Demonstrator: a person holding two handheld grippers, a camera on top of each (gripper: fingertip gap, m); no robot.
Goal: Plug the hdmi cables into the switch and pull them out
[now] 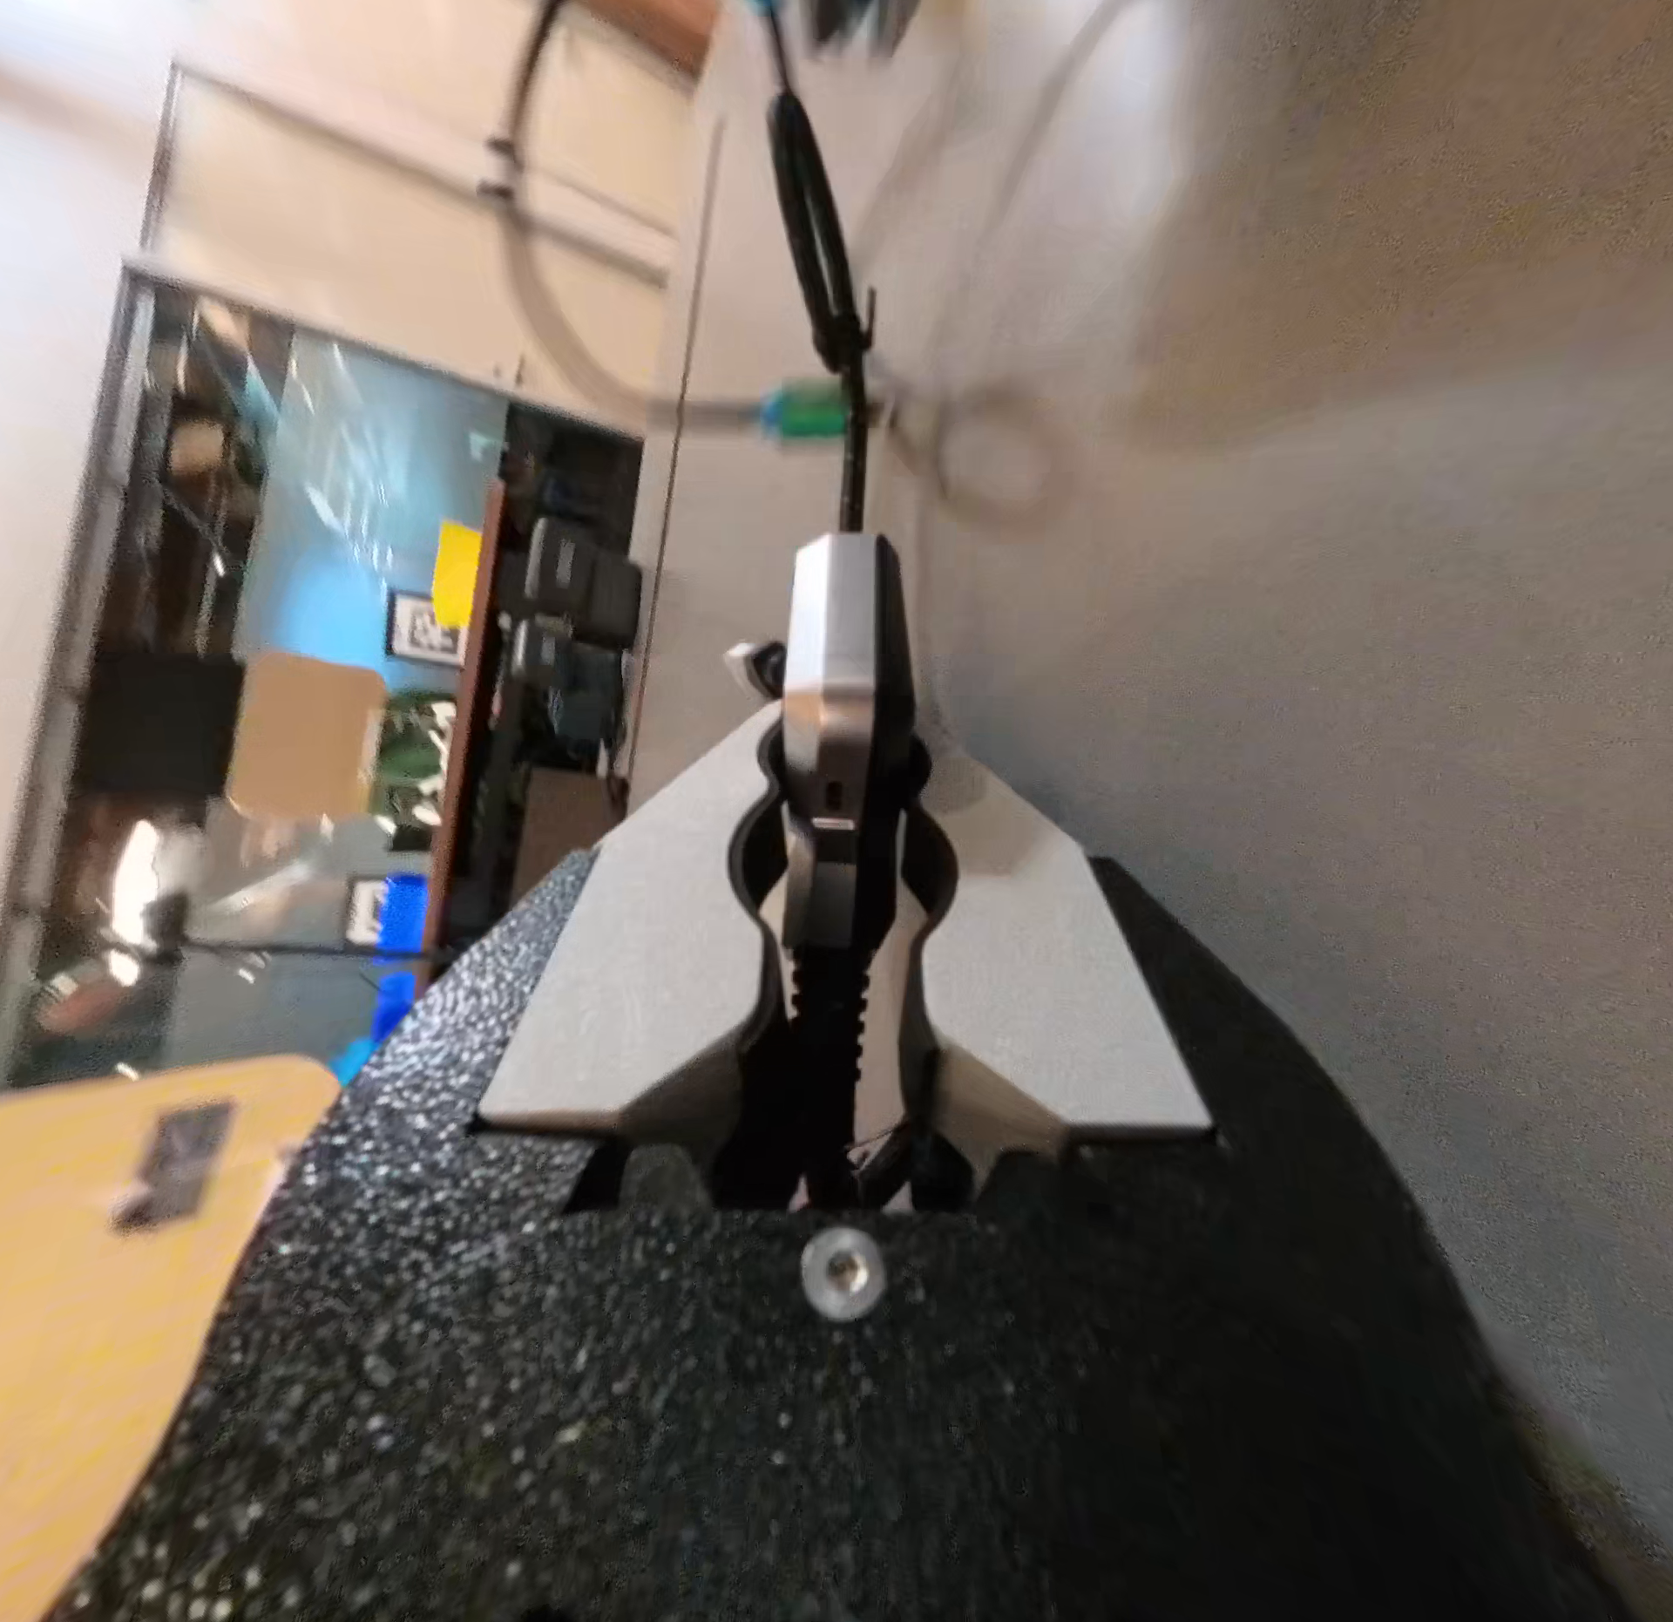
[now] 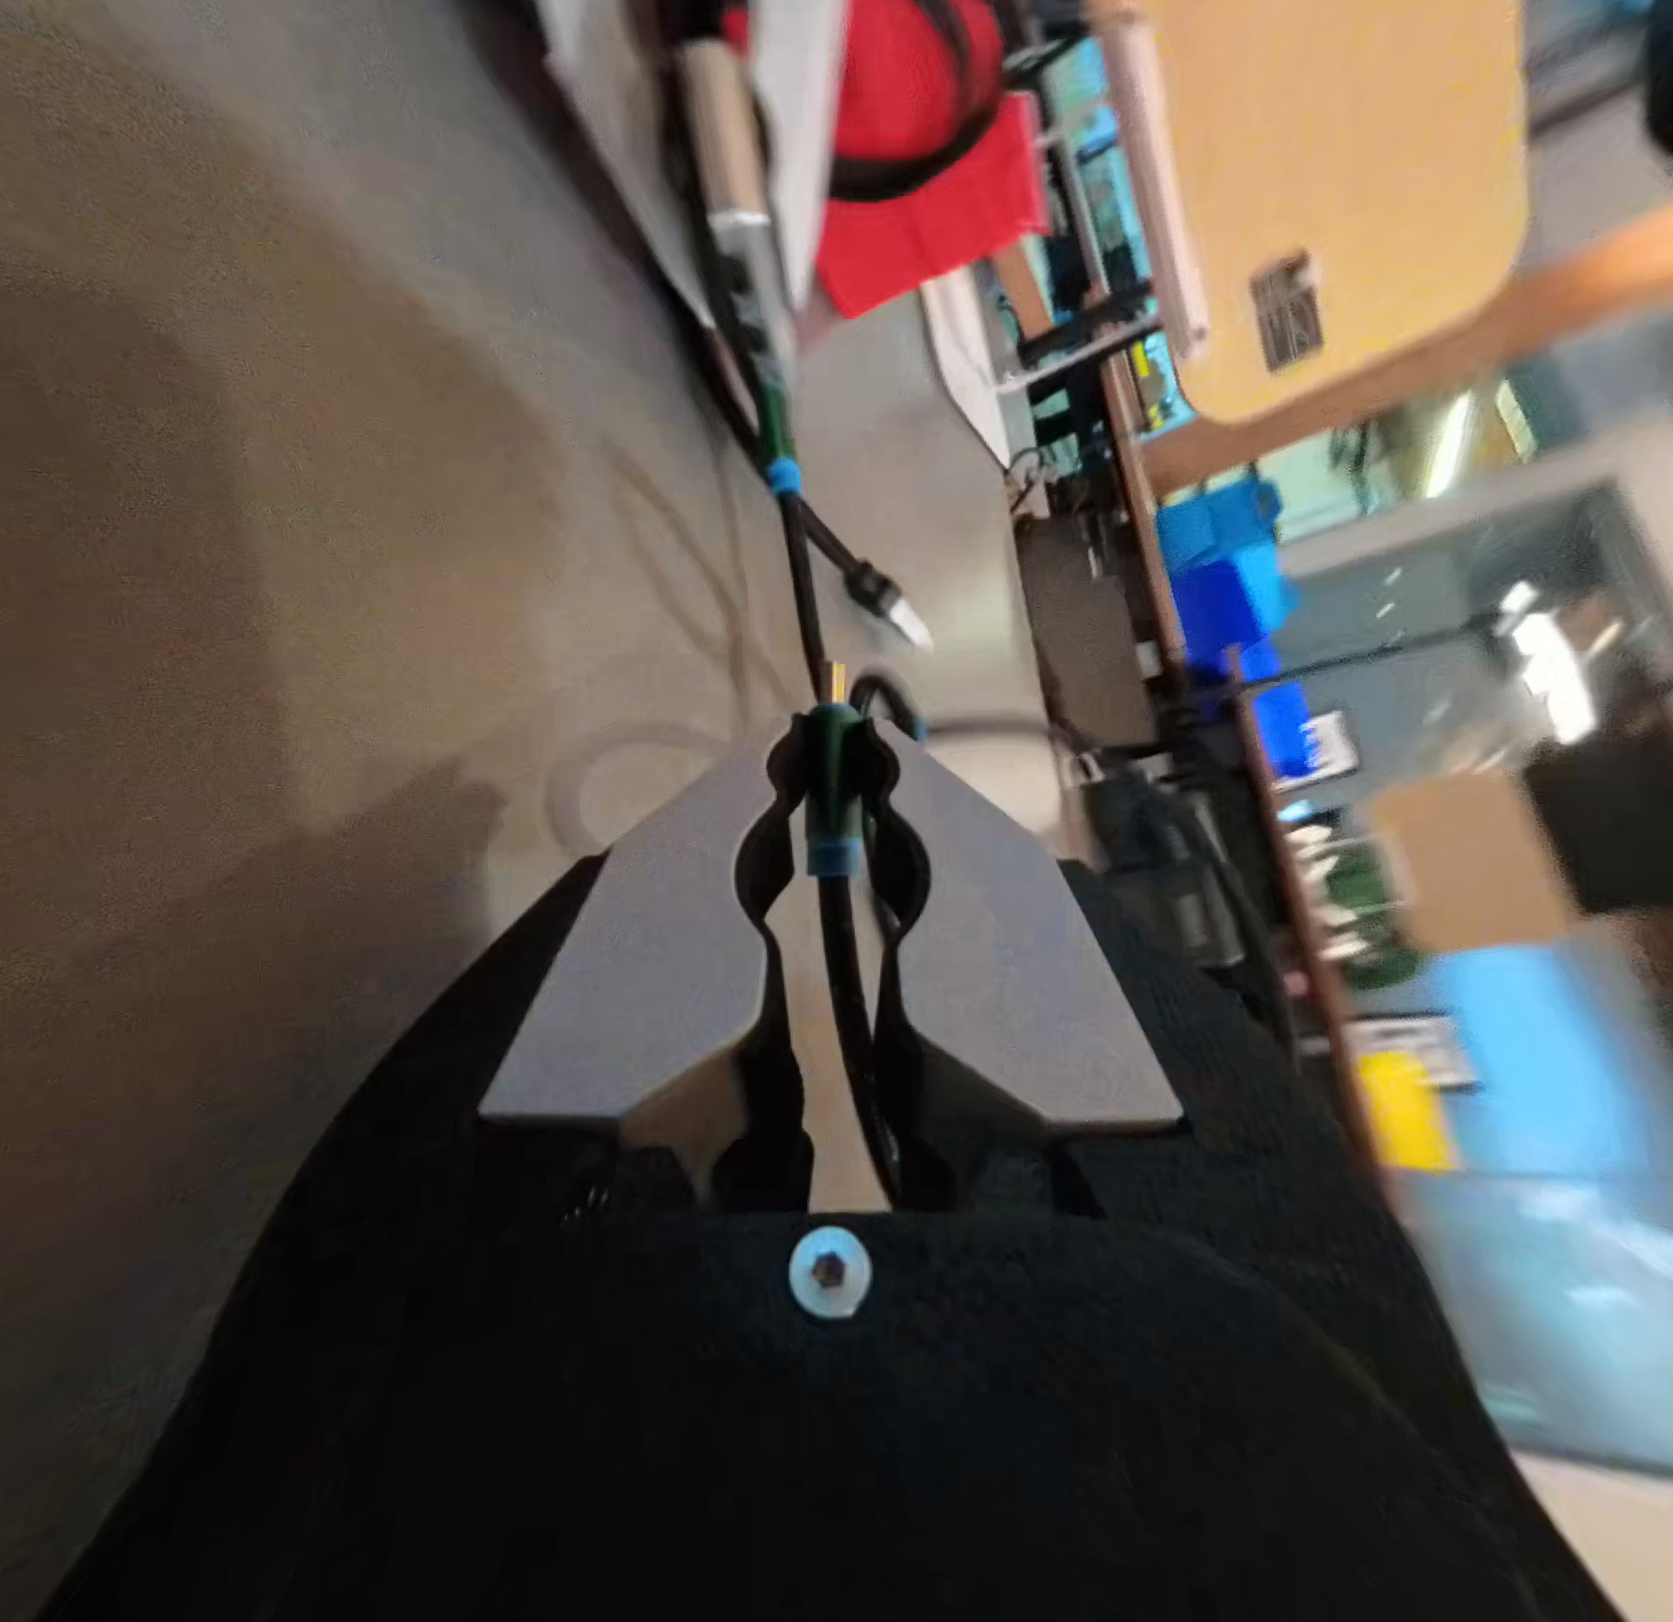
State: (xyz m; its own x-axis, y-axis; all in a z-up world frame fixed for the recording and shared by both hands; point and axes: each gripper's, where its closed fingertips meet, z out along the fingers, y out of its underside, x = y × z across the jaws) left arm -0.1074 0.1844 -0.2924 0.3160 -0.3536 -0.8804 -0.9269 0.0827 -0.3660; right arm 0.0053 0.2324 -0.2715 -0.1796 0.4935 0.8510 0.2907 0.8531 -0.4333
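Observation:
Both views are rolled sideways and blurred. My left gripper (image 1: 842, 745) is shut on a silver and black switch (image 1: 837, 655), held above the grey table (image 1: 1313, 718). A ribbed black cable boot (image 1: 828, 990) runs back from the switch between the fingers, and a black cable (image 1: 806, 184) leaves its far end. A loose green plug with a blue ring (image 1: 797, 410) lies beyond. My right gripper (image 2: 833, 736) is shut on a green HDMI plug with a blue ring (image 2: 828, 809); its gold tip (image 2: 833, 677) sticks out past the fingertips. Its black cable (image 2: 846, 990) trails back.
A second green, blue-ringed plug (image 2: 779, 442) and a black connector with a silver tip (image 2: 883, 601) lie ahead on the table (image 2: 317, 492). A white cable loop (image 1: 987, 456), a red cloth (image 2: 923, 175), a tan board (image 2: 1313, 175) and blue bins (image 2: 1222, 555) stand around.

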